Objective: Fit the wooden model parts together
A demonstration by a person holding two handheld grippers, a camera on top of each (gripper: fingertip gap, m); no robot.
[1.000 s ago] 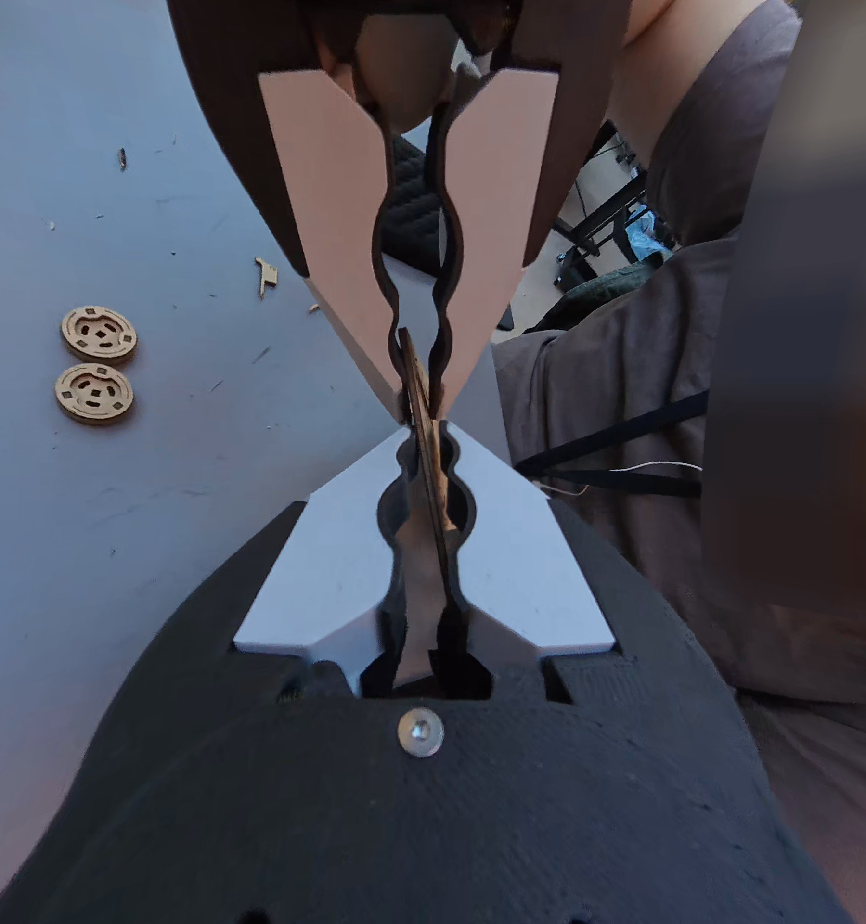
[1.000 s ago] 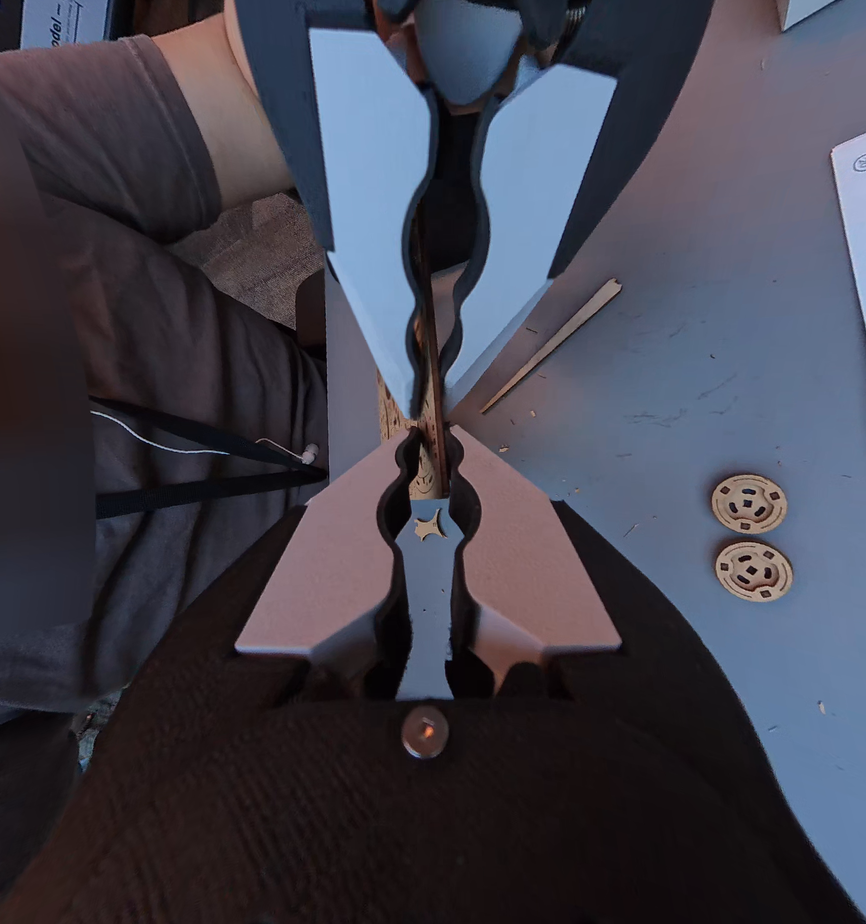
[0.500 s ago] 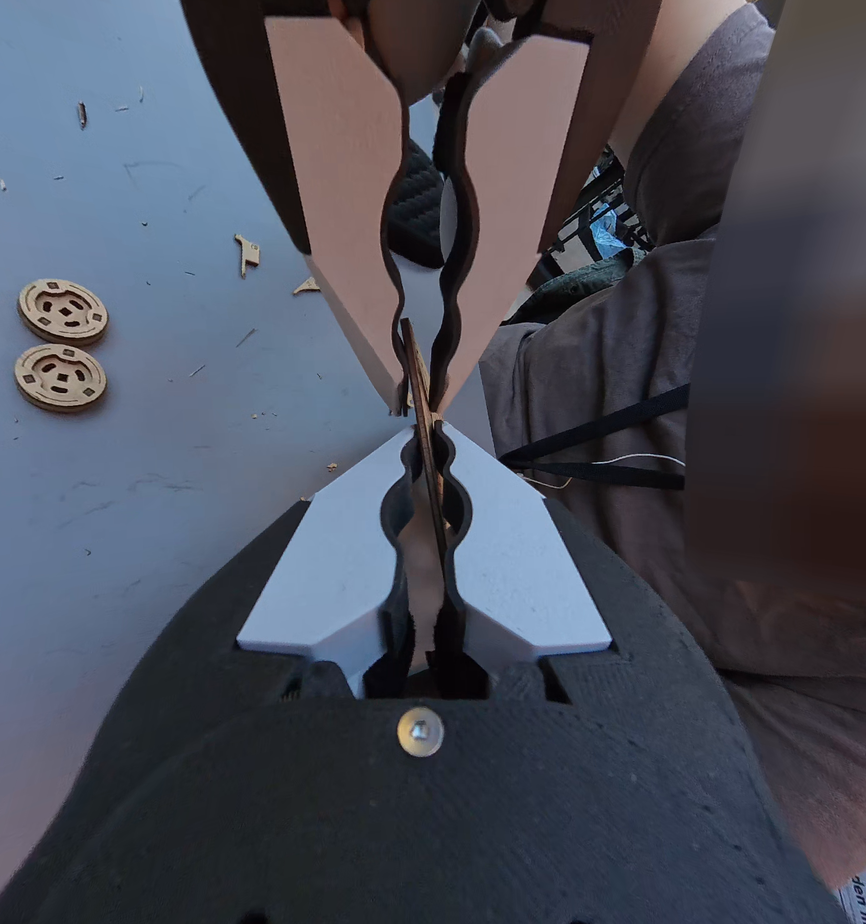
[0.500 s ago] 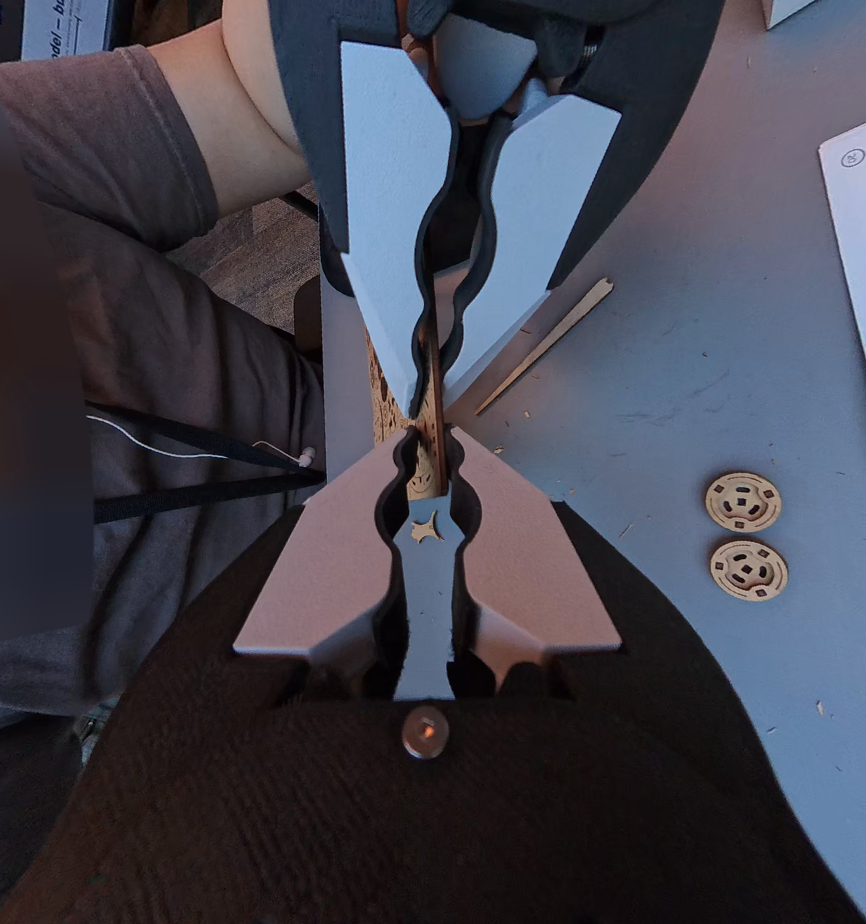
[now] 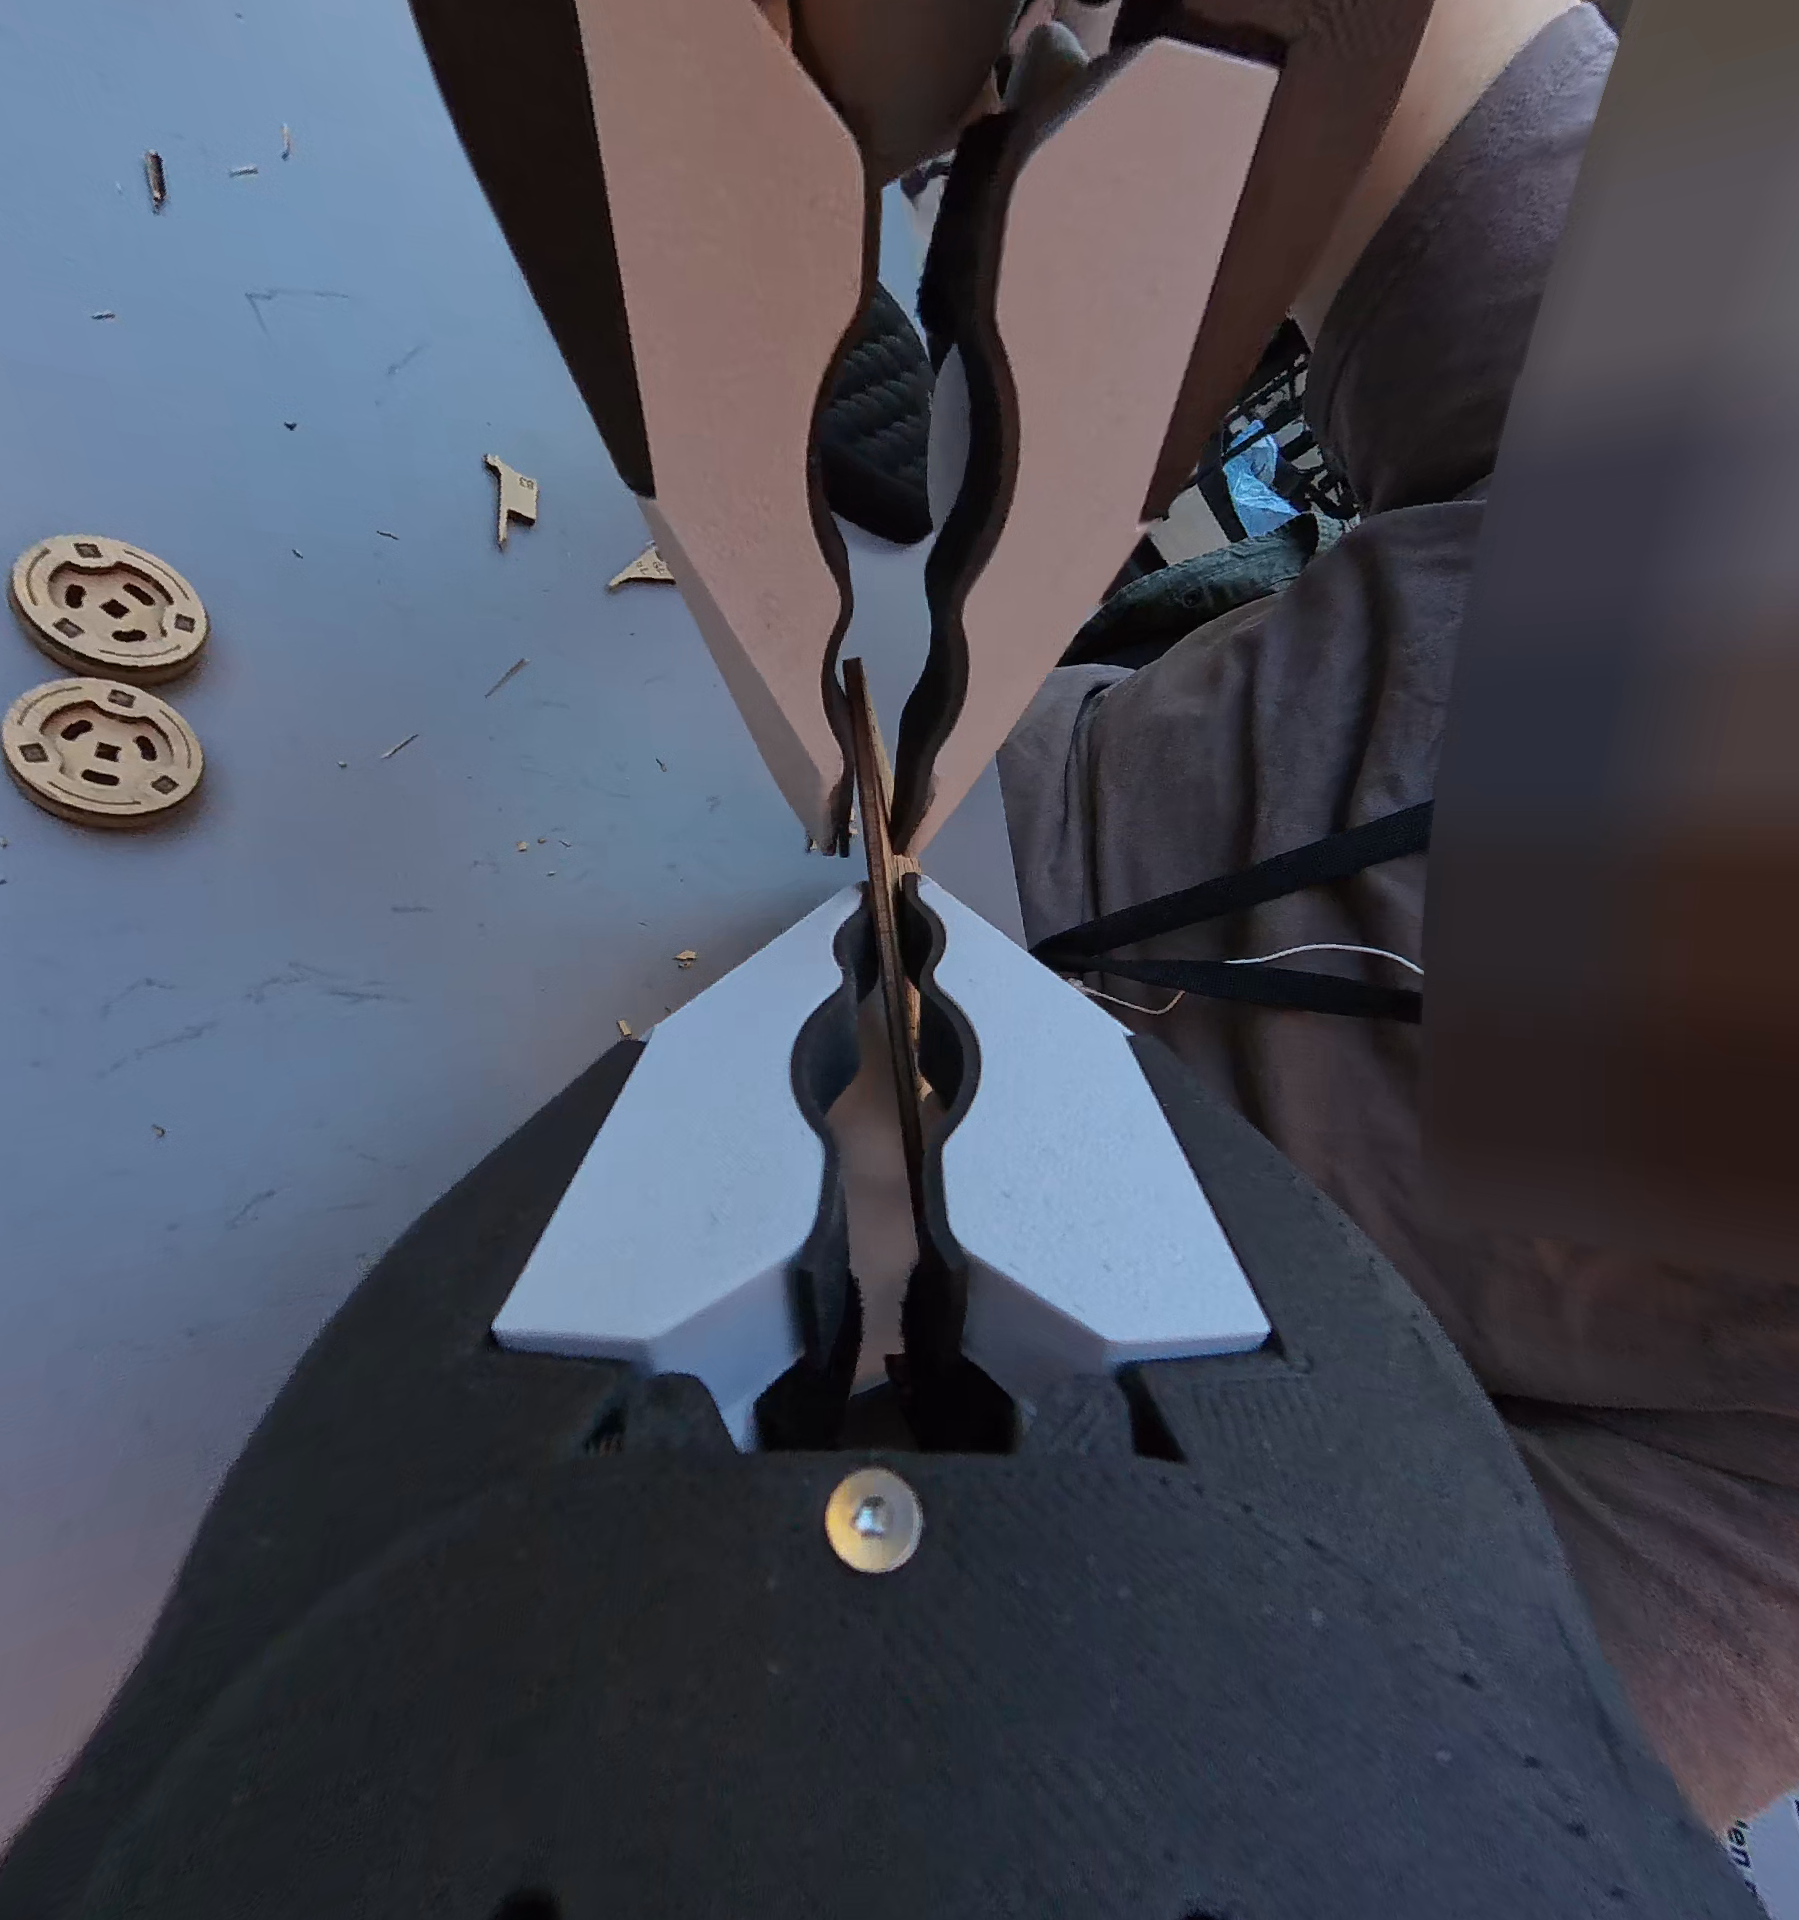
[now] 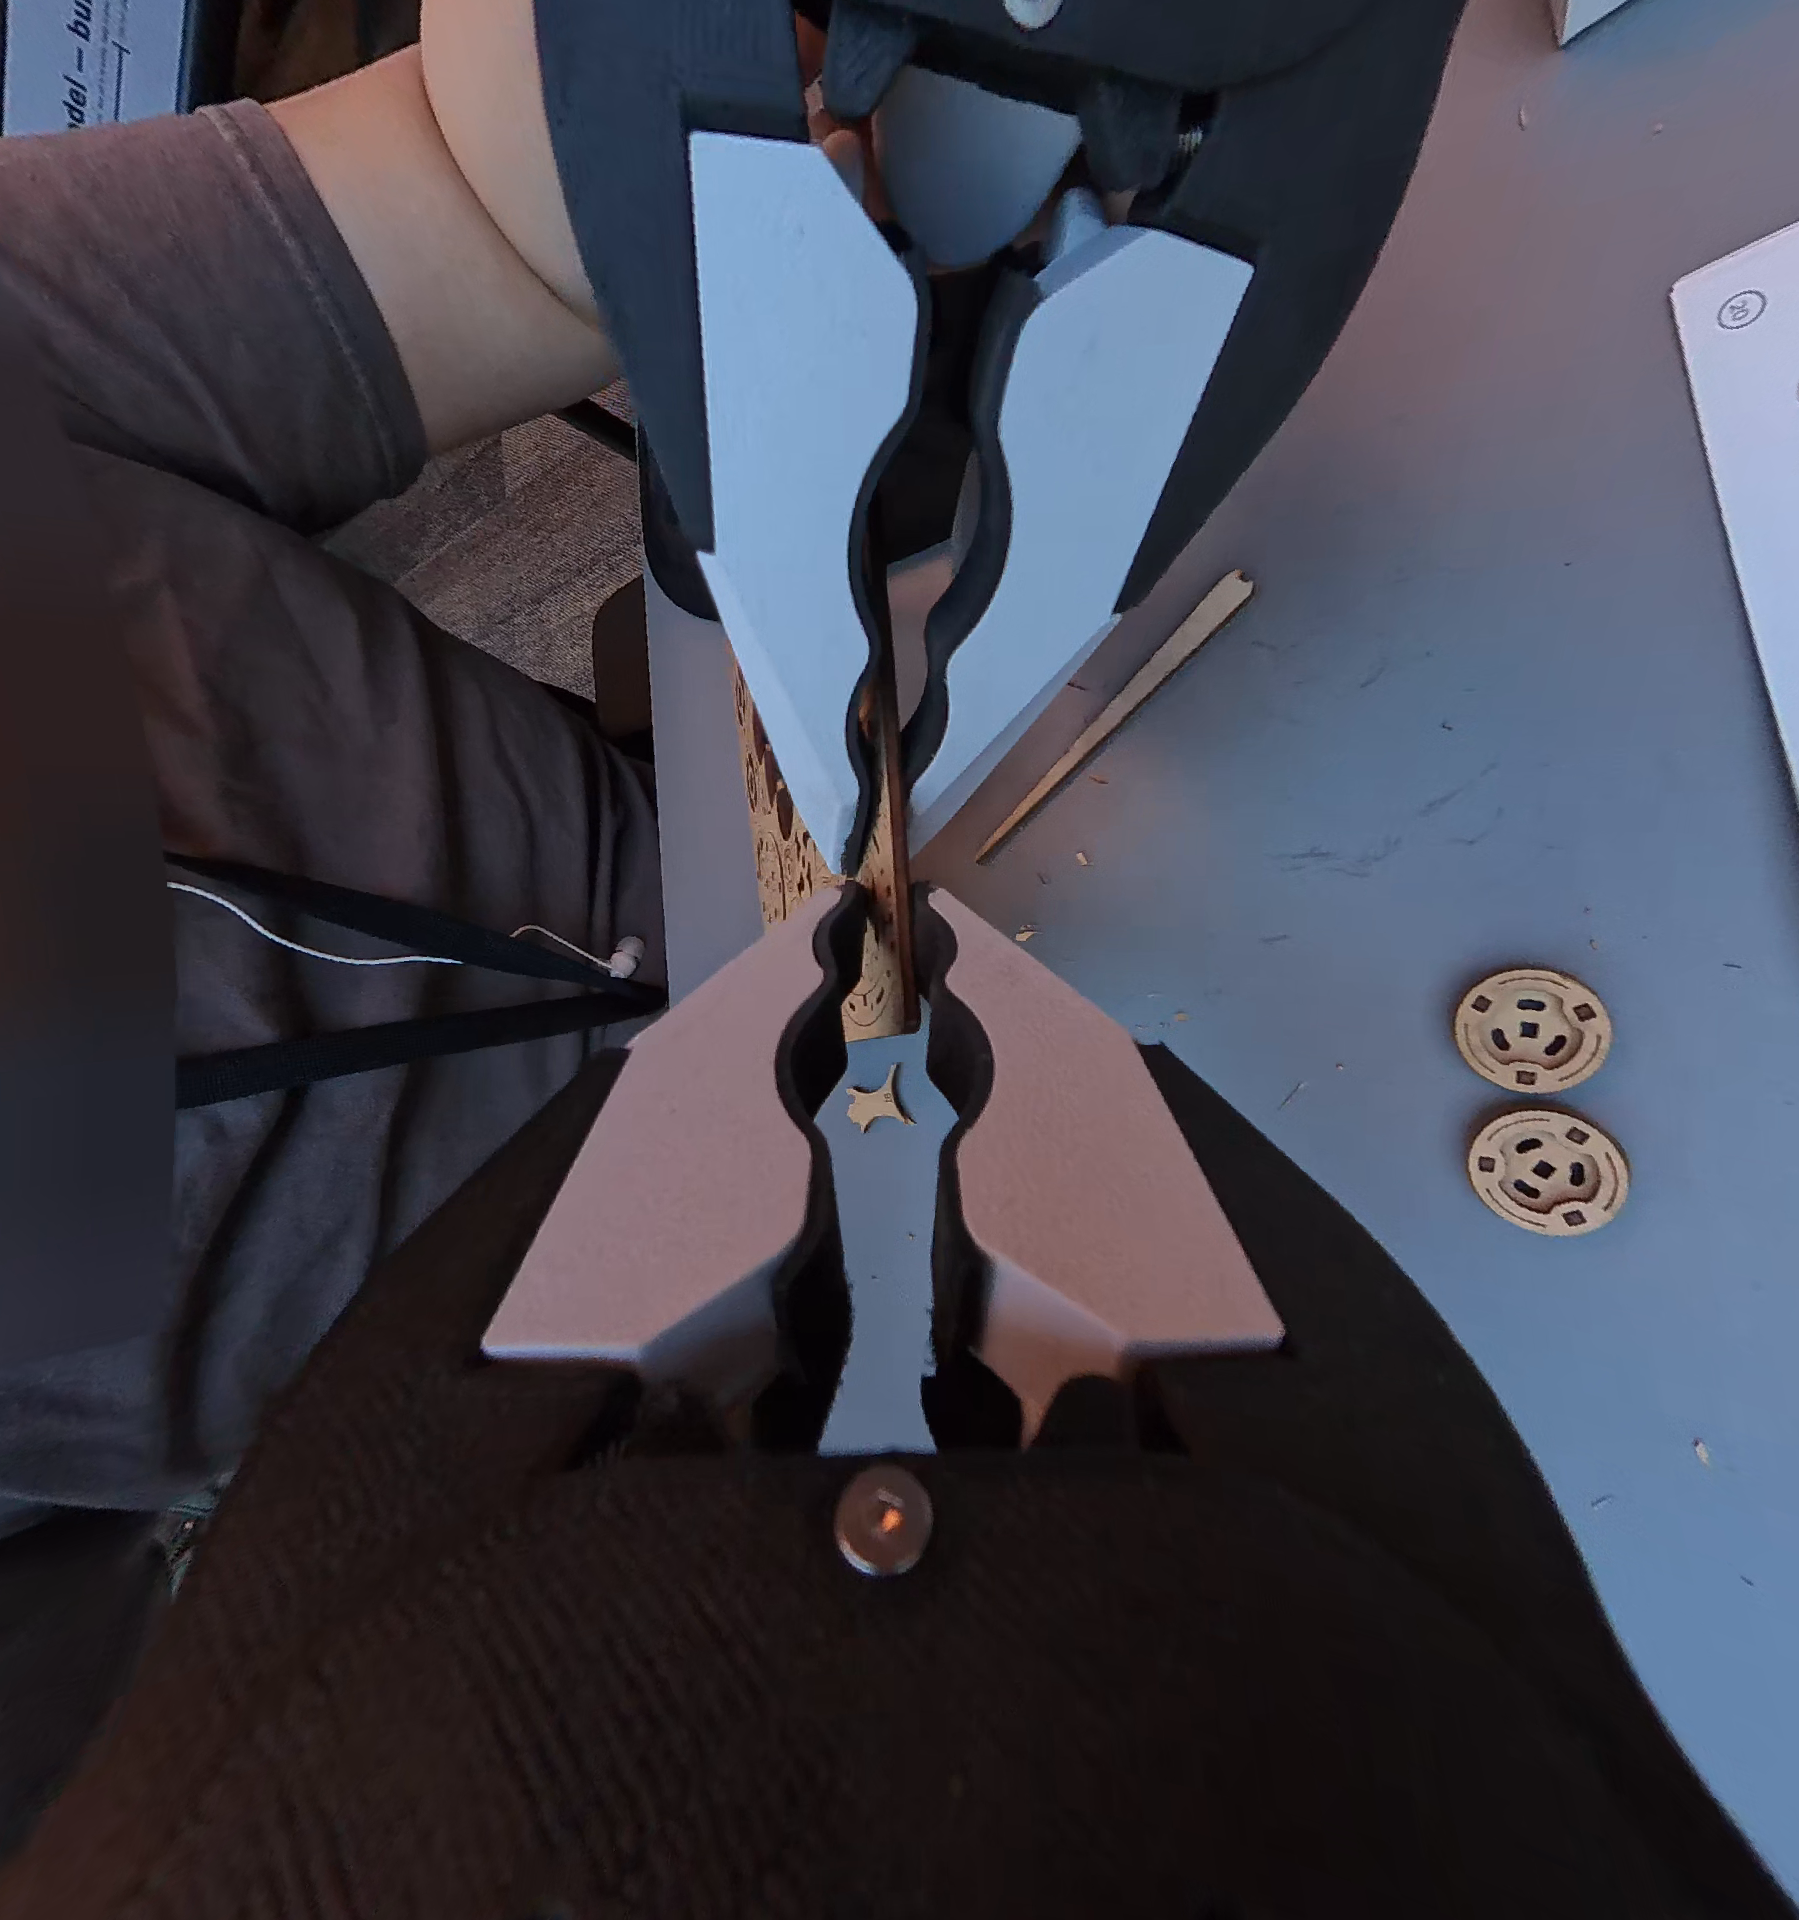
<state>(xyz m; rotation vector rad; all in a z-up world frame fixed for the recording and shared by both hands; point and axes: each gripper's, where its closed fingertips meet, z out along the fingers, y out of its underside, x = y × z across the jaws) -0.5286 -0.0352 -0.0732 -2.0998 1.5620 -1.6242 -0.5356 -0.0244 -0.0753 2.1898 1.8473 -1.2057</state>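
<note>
A thin wooden sheet (image 5: 879,831) stands edge-on between the two grippers, which meet tip to tip above the grey table's edge. My left gripper (image 5: 882,896), with white fingers, is shut on one end of it. My right gripper (image 6: 890,909), with pink-lit fingers, is shut on the other end; the sheet's engraved face (image 6: 864,997) shows between its jaws. In the left wrist view the right gripper (image 5: 874,821) comes down from the top. In the right wrist view the left gripper (image 6: 879,831) does the same. Two round wooden discs (image 5: 105,686) lie side by side on the table, also in the right wrist view (image 6: 1539,1101).
A thin wooden stick (image 6: 1113,717) lies on the table (image 6: 1394,831) beyond the grippers. A small star-shaped scrap (image 6: 879,1107) lies under the right jaws. A white printed sheet (image 6: 1788,520) is at the right edge. Small wood scraps (image 5: 510,494) are scattered about. A person's torso (image 5: 1290,779) is close beside the table. Less than 4 cm separates the two grippers' tips. The small star-shaped scrap (image 6: 879,1107) is about 12 centimeters from both grippers' fingertips.
Both grippers keep their hold on the sheet. The facing gripper has grown larger in each view, and the discs have drifted towards the left edge in the left wrist view.
</note>
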